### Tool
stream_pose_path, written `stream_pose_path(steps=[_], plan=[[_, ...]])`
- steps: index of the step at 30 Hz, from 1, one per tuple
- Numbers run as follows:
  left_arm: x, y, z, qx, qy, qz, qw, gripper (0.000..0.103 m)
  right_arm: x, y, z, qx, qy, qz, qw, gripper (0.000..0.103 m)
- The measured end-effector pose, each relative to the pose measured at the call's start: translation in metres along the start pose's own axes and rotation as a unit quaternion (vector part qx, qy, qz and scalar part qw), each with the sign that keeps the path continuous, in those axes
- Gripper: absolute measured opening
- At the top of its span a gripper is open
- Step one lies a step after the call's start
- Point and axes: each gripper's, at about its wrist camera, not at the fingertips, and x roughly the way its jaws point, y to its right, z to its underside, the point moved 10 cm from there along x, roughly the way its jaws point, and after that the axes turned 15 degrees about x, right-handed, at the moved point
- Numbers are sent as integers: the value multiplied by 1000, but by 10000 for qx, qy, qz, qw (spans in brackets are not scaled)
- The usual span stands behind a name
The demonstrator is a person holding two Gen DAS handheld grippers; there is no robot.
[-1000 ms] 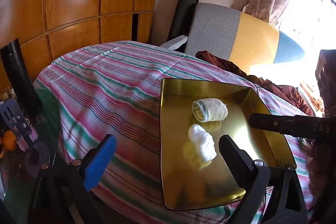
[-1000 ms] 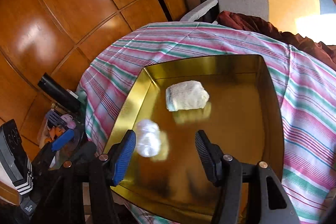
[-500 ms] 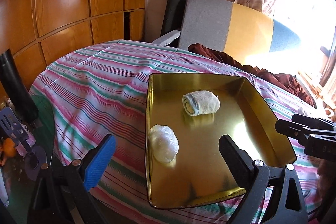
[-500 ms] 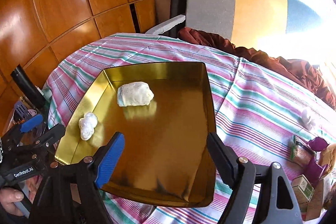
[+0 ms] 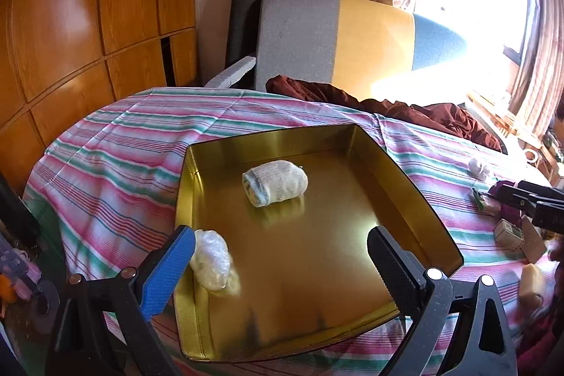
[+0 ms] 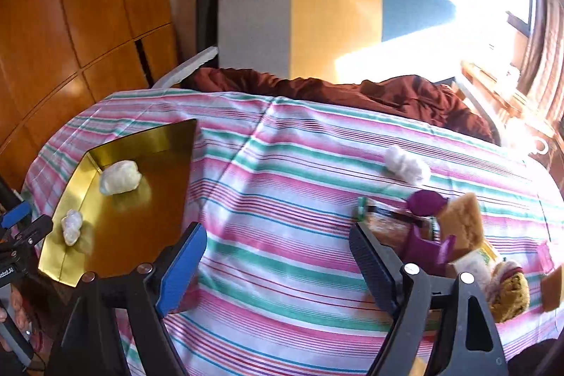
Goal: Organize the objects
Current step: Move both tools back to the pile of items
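Looking from left to right, the gold tray (image 5: 416, 196) is seen first, on the striped cloth (image 6: 282, 164), with a rolled sock (image 5: 275, 182) and a small white ball (image 5: 210, 259) already lying in it. The left gripper (image 5: 282, 256) is held over the tray's near edge with its jaws wide apart and nothing between them. The right gripper (image 6: 278, 256) is pointed at bare cloth; its jaws have just been opening and nothing is held. Farther right, a white cotton puff (image 6: 405, 164) is left out on the cloth, up and to the right of the right fingers, so it is probably nearer the right hand than the left. Its long side runs left to right. Only in the right view is the heap of snack packs (image 6: 458, 235) shown clearly, by the black finger. Only in the left view is the tray shown whole.
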Motion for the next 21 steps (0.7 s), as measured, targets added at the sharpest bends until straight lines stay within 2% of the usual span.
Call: stream_pose_path(steps=[5,9,16,21], plan=[[4,29,-12,282,31,236,9993,99,-18,76,-18,836,296,415,9952,85],[4,53,-24,529,118,453,9975,99,-35,133,-27,1729,594,638,9811,85],[1,114,-49,979,281,1129,9884,99,-61,214,-26,3130,1174,665,9401,85],[6,181,-60,1462,217,1671,9748,99,-61,248,-11,4086,1098,345,9054,85]])
